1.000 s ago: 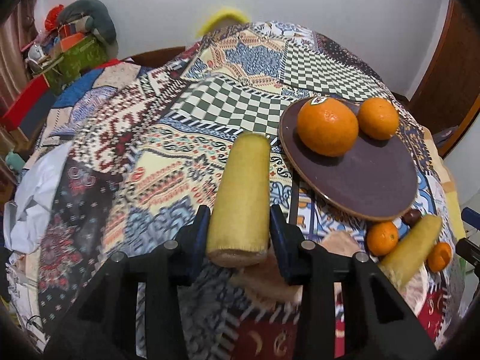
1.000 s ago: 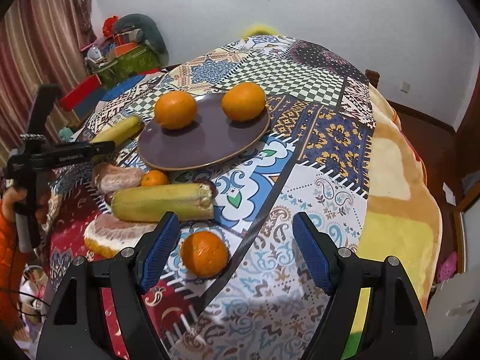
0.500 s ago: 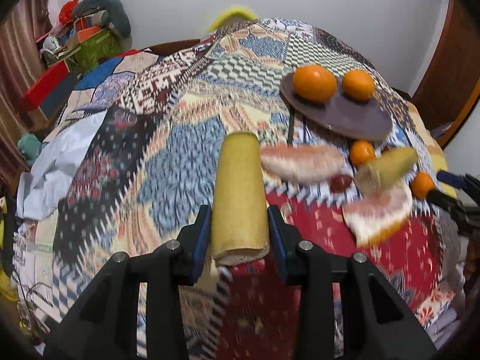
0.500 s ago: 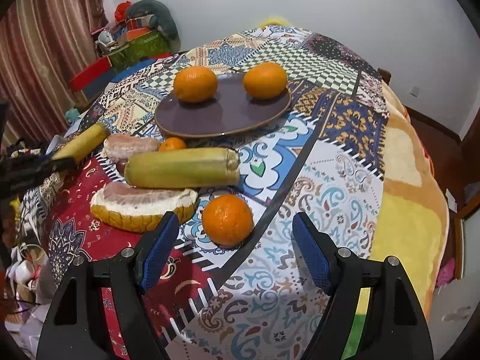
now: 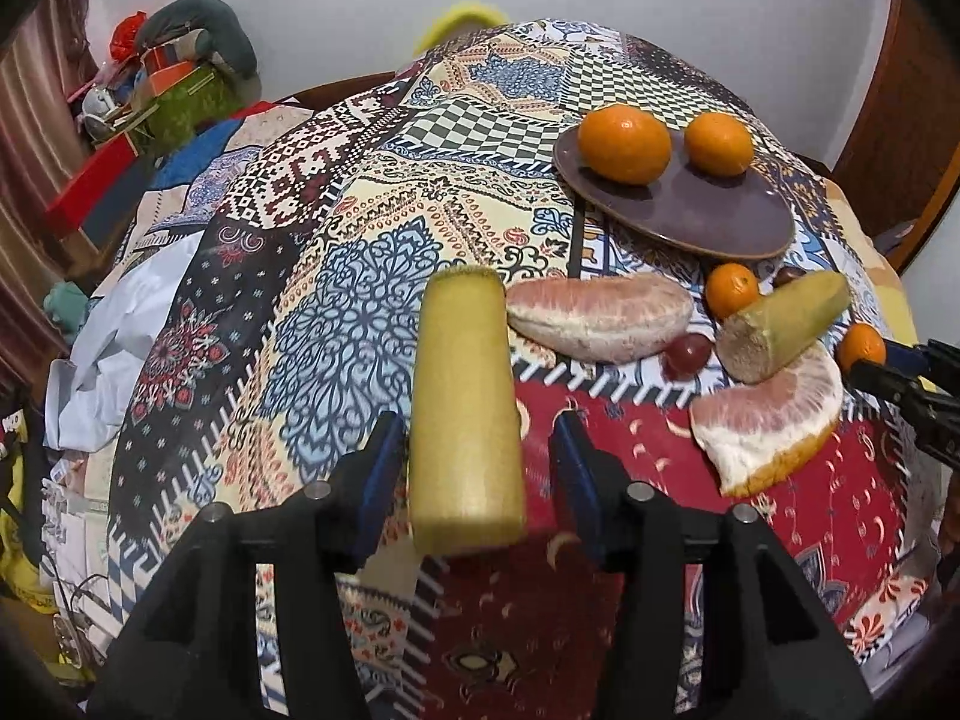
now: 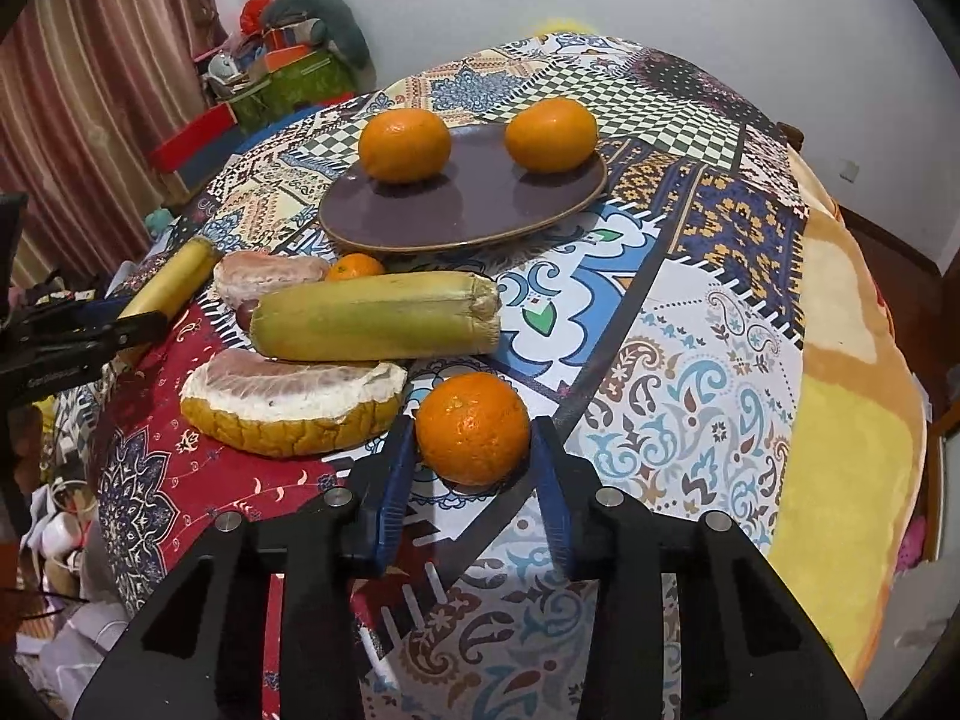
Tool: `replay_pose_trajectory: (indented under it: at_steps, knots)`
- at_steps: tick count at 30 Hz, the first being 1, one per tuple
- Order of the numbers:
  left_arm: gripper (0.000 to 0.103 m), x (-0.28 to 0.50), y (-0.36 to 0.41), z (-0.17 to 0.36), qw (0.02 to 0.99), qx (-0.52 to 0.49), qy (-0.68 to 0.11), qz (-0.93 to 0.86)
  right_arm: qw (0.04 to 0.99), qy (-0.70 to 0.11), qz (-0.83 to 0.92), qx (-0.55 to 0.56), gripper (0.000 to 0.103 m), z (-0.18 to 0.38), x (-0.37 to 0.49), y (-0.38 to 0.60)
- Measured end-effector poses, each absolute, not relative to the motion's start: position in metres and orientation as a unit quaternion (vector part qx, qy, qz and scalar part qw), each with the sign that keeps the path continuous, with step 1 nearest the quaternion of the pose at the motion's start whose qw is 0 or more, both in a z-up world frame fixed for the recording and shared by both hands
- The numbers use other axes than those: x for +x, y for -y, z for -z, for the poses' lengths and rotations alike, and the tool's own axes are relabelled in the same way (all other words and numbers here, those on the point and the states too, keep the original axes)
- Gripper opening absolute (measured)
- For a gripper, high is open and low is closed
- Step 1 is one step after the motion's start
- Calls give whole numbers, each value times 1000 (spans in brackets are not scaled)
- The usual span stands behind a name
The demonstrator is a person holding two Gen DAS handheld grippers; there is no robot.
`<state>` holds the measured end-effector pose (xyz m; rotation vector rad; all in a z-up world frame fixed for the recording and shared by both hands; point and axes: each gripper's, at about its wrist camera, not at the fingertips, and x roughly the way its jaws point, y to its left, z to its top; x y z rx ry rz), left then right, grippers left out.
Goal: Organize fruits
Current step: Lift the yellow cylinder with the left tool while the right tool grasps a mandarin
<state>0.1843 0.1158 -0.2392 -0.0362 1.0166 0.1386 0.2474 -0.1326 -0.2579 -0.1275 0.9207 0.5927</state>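
The left gripper (image 5: 474,468) is opening around a yellow cane piece (image 5: 465,414); there is a gap at each pad, so it is no longer clamped. The right gripper (image 6: 474,468) is closing on a small orange (image 6: 473,427), pads right at its sides, on the desk (image 6: 690,372) in front of the purple plate (image 6: 468,210). That plate carries two oranges. Between plate and gripper lie another cane piece (image 6: 375,318) and a pomelo wedge (image 6: 288,402).
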Motion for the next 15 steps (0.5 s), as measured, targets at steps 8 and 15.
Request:
replay_pose_trajectory:
  at_steps: [8,15]
  knots:
    - [48,202,-124,243,873,-25,-482,-70,857,-428,-281,-59,35,253,248,134]
    - [37,202,-127,242,874,-34,-480,-65,862,-418,-282,-54,35,245,249,135]
